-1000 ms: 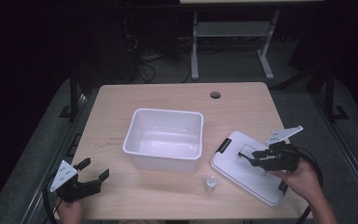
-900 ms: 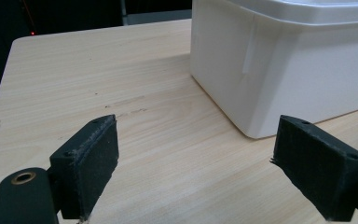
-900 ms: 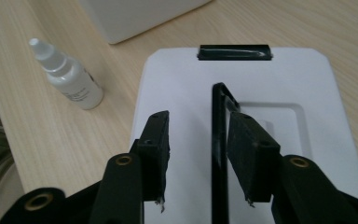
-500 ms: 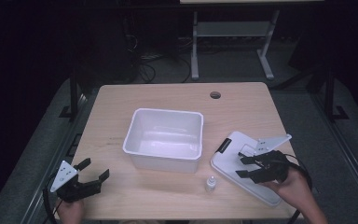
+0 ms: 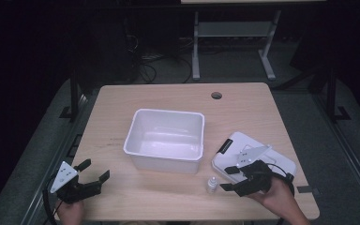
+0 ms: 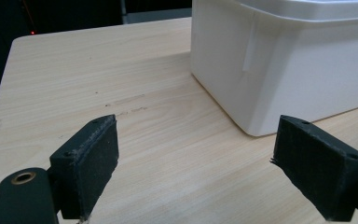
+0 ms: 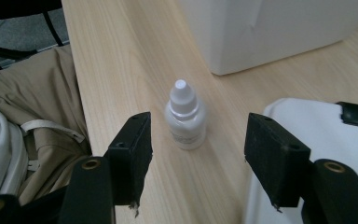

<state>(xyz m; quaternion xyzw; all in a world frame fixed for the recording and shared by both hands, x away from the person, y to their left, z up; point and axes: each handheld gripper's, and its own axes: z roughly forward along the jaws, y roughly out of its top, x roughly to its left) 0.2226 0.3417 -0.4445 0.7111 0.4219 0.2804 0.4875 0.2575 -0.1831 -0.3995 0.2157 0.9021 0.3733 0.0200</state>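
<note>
So my right gripper (image 5: 228, 178) is down near the front edge of the table (image 5: 168, 98), pointed at the little white dropper bottle (image 5: 211, 185), and its jaws have just been opening up. In the right gripper view the bottle (image 7: 185, 116) stands upright on the wood just ahead of the pads, lined up with the gap between them but not yet inside it, so nothing is pinched and nothing is touching. My right gripper (image 7: 196, 149) has a good wide gap there, wider than the bottle itself. The bottle sits just in front of the white tub (image 5: 166, 139), near its front right corner, and just left of the flat white lid (image 5: 276, 157) that lies on the table; my right hand (image 5: 279, 199) and the gripper body hang over that lid's front part, and one corner of the lid (image 7: 303, 121) pokes in behind my right-side pad. The lid has a black clip (image 5: 224, 145) on its edge. Over on the other side, my left gripper (image 5: 93, 171) rests at the front left corner of the table, well apart from the bottle, jaws spread wide with only bare wood between them. In the left gripper view my left gripper (image 6: 193, 158) faces the tub's near corner (image 6: 279, 70), which is close ahead but clear of both pads.
</note>
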